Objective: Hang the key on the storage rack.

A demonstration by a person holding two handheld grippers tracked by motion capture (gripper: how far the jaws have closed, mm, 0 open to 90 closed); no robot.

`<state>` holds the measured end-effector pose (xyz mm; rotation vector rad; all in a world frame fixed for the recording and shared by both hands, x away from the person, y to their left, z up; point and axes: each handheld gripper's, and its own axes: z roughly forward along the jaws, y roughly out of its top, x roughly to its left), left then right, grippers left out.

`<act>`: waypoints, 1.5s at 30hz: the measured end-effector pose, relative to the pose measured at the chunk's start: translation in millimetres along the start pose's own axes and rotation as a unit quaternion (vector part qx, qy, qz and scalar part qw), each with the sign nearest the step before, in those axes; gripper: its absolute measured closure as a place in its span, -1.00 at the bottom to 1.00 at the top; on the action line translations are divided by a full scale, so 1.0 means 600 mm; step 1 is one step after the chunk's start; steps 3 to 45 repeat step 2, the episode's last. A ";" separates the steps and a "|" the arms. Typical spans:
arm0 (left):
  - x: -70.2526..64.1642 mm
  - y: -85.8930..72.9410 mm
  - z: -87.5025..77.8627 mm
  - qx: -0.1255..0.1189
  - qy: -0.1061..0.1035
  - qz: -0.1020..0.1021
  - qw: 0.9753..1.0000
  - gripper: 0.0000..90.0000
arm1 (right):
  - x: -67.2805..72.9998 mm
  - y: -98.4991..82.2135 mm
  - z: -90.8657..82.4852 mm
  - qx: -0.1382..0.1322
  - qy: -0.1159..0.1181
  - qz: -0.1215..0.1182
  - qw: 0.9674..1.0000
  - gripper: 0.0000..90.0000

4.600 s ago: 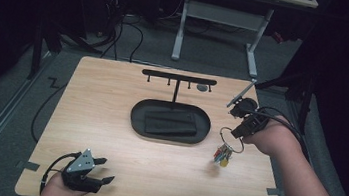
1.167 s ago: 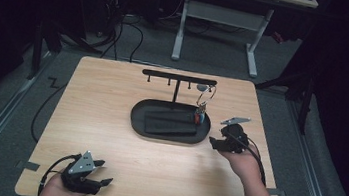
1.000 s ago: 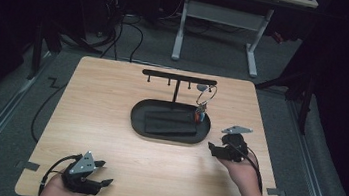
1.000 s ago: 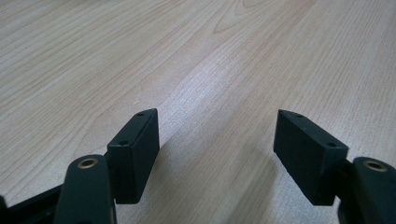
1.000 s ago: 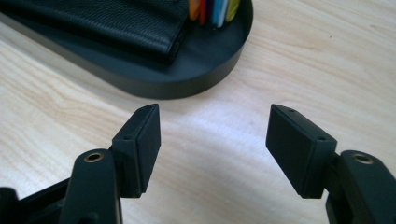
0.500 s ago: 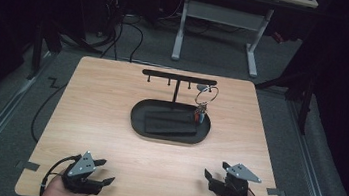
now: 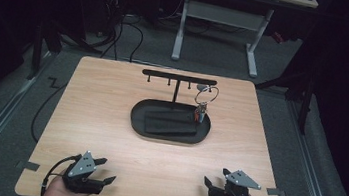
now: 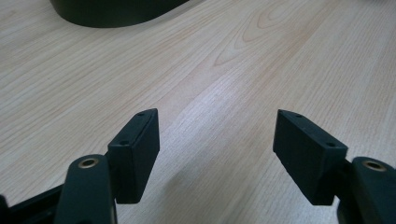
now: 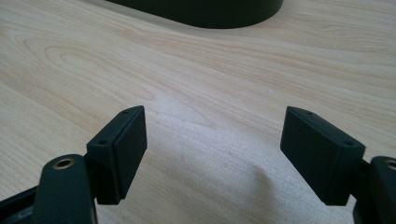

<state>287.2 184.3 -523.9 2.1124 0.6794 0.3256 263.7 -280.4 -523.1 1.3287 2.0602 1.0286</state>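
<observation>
A black T-shaped rack with several hooks rises from a black oval tray at the table's middle. A key ring with keys hangs from the rack's rightmost hook, over the tray's right end. My left gripper rests near the front left corner, open and holding nothing. In the left gripper view it has only bare wood between its jaws. Near the front right corner lies my right gripper, also open, well away from the keys. Its own view looks over wood toward the tray.
The wooden table ends close behind both grippers at its front edge. A dark flat block lies inside the tray. Tape marks sit at the front corners. Beyond the table are cables and white desk legs on the floor.
My right gripper carried the key ring to the rack's right hook, let go, and drew back to the front right corner. The left gripper has stayed put.
</observation>
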 end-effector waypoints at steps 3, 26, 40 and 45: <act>0.001 -0.001 -0.002 0.000 0.001 0.000 1.000 -0.28 | 0.001 0.002 0.000 -0.001 -0.002 0.006 1.000 -0.47; 0.001 -0.001 -0.002 0.000 0.001 0.000 1.000 -0.28 | 0.001 0.002 0.000 -0.001 -0.002 0.006 1.000 -0.47; 0.001 -0.001 -0.002 0.000 0.001 0.000 1.000 -0.28 | 0.001 0.002 0.000 -0.001 -0.002 0.006 1.000 -0.47; 0.001 -0.001 -0.002 0.000 0.001 0.000 1.000 -0.28 | 0.001 0.002 0.000 -0.001 -0.002 0.006 1.000 -0.47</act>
